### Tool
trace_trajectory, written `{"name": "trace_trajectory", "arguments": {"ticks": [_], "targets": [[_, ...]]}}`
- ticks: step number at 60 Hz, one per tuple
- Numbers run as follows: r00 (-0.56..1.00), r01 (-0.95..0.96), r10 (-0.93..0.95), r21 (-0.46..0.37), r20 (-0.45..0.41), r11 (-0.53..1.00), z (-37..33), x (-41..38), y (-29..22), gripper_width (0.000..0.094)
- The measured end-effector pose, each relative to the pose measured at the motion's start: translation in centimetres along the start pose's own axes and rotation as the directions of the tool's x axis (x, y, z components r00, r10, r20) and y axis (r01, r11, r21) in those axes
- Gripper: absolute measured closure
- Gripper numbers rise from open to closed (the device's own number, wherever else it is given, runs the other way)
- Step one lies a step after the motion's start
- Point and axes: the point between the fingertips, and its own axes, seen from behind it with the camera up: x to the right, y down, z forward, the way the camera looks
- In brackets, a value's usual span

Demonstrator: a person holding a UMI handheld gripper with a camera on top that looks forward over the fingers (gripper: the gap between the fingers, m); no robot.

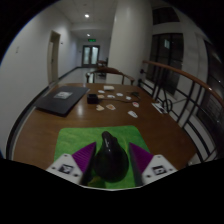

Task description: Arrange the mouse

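Note:
A black mouse (108, 158) sits between my gripper's (111, 161) two fingers. The purple pads (83, 158) press on its left and right sides, so the gripper is shut on it. The mouse is over the near part of a green mouse mat (80, 137) that lies on a wooden table (45, 125). I cannot tell whether the mouse rests on the mat or is held just above it. Its underside and near end are hidden.
A dark flat laptop-like object (60, 98) lies on the table at the far left. Several small white cards and items (115, 97) are scattered at the far middle. A wooden railing (178, 78) runs along the right side. A corridor with doors (92, 55) lies beyond.

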Motion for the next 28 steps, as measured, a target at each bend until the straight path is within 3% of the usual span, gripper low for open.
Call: {"name": "trace_trajectory", "arguments": {"ticks": [3,11,28], "targets": [[0.999,0.001,-0.002,-0.022,-0.041,1.000,-1.6,0.3,0.5,0.0063],[0.999,-0.015,0.014,-0.028,-0.052,0.999,-8.0,-1.3,1.8,0.0089],[0.996,-0.081,0.082,-0.021,0.038,0.996,-18.7,-7.4,6.4,0.0089]]}}
